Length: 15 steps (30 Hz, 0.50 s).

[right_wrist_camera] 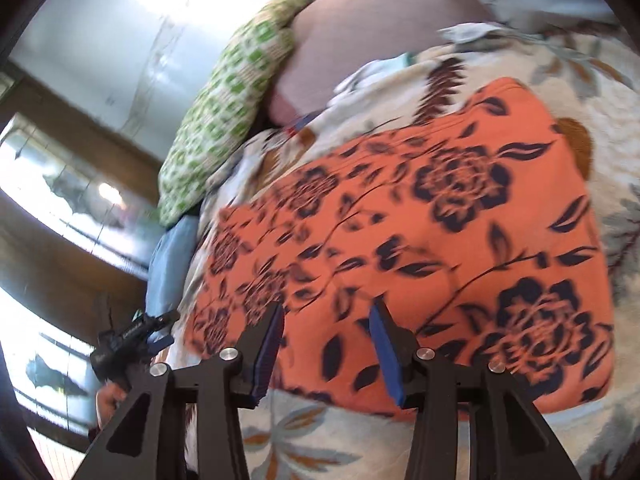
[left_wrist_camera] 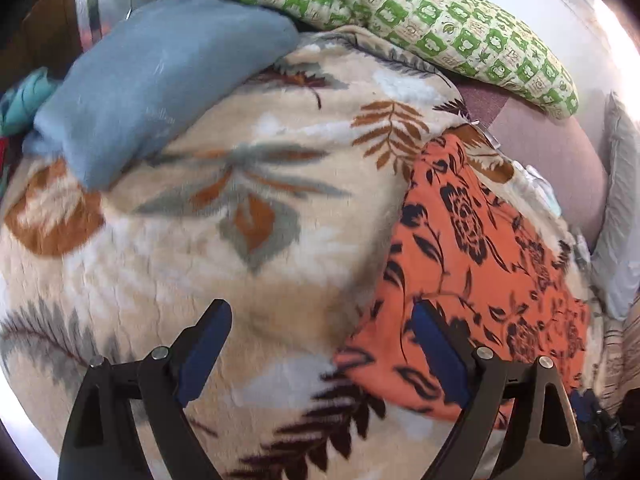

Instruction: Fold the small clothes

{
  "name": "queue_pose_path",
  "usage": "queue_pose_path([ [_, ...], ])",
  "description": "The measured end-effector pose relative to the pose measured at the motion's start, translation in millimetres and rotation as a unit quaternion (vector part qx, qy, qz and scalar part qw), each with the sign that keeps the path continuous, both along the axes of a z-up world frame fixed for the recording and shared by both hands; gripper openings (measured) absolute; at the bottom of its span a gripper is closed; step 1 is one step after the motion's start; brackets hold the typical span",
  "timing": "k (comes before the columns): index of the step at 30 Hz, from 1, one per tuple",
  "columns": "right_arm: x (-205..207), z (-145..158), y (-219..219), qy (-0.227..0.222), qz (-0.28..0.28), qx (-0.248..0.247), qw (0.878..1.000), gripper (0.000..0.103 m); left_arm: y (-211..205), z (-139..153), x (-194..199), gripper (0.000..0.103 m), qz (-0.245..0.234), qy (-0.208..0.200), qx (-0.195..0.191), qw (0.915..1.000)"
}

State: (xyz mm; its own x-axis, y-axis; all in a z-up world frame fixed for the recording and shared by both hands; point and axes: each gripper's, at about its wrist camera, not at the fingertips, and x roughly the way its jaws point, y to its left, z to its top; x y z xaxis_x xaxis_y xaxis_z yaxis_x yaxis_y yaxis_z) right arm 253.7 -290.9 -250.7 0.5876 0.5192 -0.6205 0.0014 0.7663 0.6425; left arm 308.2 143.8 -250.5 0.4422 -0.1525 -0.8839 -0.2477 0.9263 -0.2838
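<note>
An orange garment with a dark floral print [left_wrist_camera: 472,264] lies flat in a folded rectangle on a cream blanket with leaf patterns [left_wrist_camera: 200,240]. It fills the middle of the right wrist view [right_wrist_camera: 420,240]. My left gripper [left_wrist_camera: 322,320] is open and empty above the blanket, its right finger over the garment's near left edge. My right gripper [right_wrist_camera: 326,320] is open and empty, hovering over the garment's near edge. The left gripper also shows at the left edge of the right wrist view [right_wrist_camera: 132,338].
A blue pillow [left_wrist_camera: 160,76] lies at the blanket's far left. A green-and-cream checked pillow [left_wrist_camera: 408,16] rests against the wall behind. A mauve sheet [left_wrist_camera: 552,152] and a grey cushion [left_wrist_camera: 620,216] lie to the right. Wood-framed windows [right_wrist_camera: 60,184] show beyond the bed.
</note>
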Motion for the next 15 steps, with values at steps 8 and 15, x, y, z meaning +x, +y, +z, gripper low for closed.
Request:
queue_pose_path([
  [8,-31.1,13.6,-4.4,-0.021,-0.017,-0.003,1.0,0.048,-8.2,-19.8,-34.4,0.092,0.051,0.018,-0.103,0.9932],
  [15,-39.5,16.5,-23.1,-0.018,-0.041,-0.002,0.999,0.049,-26.8,-30.2,-18.5,0.092,0.042,-0.016,-0.12,0.9917],
])
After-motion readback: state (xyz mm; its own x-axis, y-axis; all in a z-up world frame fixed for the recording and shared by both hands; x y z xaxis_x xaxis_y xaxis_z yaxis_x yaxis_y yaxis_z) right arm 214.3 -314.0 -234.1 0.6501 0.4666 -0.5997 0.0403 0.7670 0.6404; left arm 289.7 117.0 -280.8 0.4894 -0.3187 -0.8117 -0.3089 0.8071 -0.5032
